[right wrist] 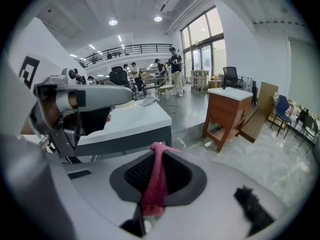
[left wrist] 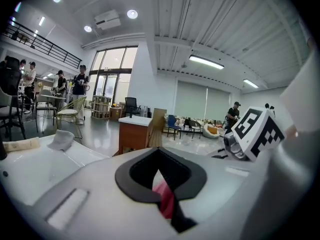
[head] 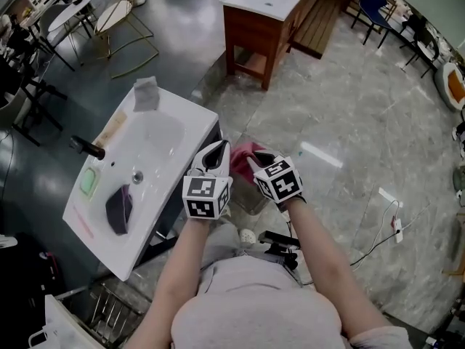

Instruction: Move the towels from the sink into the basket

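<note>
A pink towel [head: 243, 157] hangs between my two grippers, to the right of the white sink [head: 174, 115]. My left gripper [head: 216, 155] is shut on one edge of it; the left gripper view shows pink cloth [left wrist: 166, 200] pinched deep in the jaws. My right gripper [head: 257, 163] is shut on the other edge, and a strip of the towel [right wrist: 154, 183] runs up between its pads. A dark purple towel [head: 120, 209] lies in the sink basin. A grey cloth [head: 145, 93] sits on the sink's far corner. Under the grippers a mesh basket [head: 251, 199] shows only in part.
A black faucet [head: 87, 147] and a green soap dish [head: 89, 182] are on the sink's left rim. A wooden vanity [head: 261, 20] stands further off. A cable and power strip [head: 396, 224] lie on the floor at right. A wire rack [head: 109, 307] is at lower left.
</note>
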`<action>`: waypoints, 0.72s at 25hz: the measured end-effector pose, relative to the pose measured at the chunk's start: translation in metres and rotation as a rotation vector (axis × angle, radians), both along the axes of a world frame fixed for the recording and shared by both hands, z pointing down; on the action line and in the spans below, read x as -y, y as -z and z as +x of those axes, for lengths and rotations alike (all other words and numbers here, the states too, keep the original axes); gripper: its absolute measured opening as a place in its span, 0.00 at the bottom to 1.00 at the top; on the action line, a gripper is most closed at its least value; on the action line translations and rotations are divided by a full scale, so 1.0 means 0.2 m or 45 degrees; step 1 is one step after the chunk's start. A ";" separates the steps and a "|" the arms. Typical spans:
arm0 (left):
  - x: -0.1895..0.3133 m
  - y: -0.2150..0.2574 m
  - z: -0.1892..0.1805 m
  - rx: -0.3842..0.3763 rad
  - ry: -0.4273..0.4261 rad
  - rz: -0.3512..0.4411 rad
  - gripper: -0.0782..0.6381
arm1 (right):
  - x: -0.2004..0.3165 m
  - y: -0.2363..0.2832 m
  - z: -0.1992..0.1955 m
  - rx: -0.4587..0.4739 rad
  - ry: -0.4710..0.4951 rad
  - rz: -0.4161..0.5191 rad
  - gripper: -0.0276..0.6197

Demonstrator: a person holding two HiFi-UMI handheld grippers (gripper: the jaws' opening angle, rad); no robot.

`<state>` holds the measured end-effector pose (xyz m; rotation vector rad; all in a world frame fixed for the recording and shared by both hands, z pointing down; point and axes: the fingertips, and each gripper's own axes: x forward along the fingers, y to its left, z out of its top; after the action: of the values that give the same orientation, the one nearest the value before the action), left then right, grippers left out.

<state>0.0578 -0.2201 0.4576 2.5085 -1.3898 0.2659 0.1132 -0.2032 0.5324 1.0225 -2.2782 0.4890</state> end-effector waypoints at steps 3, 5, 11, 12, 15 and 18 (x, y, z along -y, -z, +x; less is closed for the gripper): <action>0.01 -0.05 0.02 0.003 -0.023 -0.023 0.12 | -0.01 -0.11 0.02 -0.020 0.007 -0.058 0.12; 0.02 -0.09 0.04 0.006 -0.039 -0.038 0.12 | -0.02 -0.19 0.03 -0.044 0.023 -0.095 0.12; 0.03 -0.22 0.08 0.009 -0.074 -0.117 0.12 | -0.04 -0.36 0.04 -0.117 0.094 -0.173 0.12; 0.03 -0.24 0.09 0.005 -0.077 -0.134 0.12 | -0.04 -0.38 0.04 -0.129 0.102 -0.178 0.12; 0.03 -0.32 0.10 -0.013 -0.082 -0.186 0.12 | -0.03 -0.44 0.04 -0.158 0.109 -0.188 0.12; 0.01 -0.41 0.10 -0.018 -0.086 -0.244 0.12 | -0.06 -0.52 0.03 -0.173 0.101 -0.212 0.12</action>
<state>0.0781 -0.2220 0.5395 2.3976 -1.2139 0.3755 0.1196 -0.1905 0.6356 0.8540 -2.1105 0.5487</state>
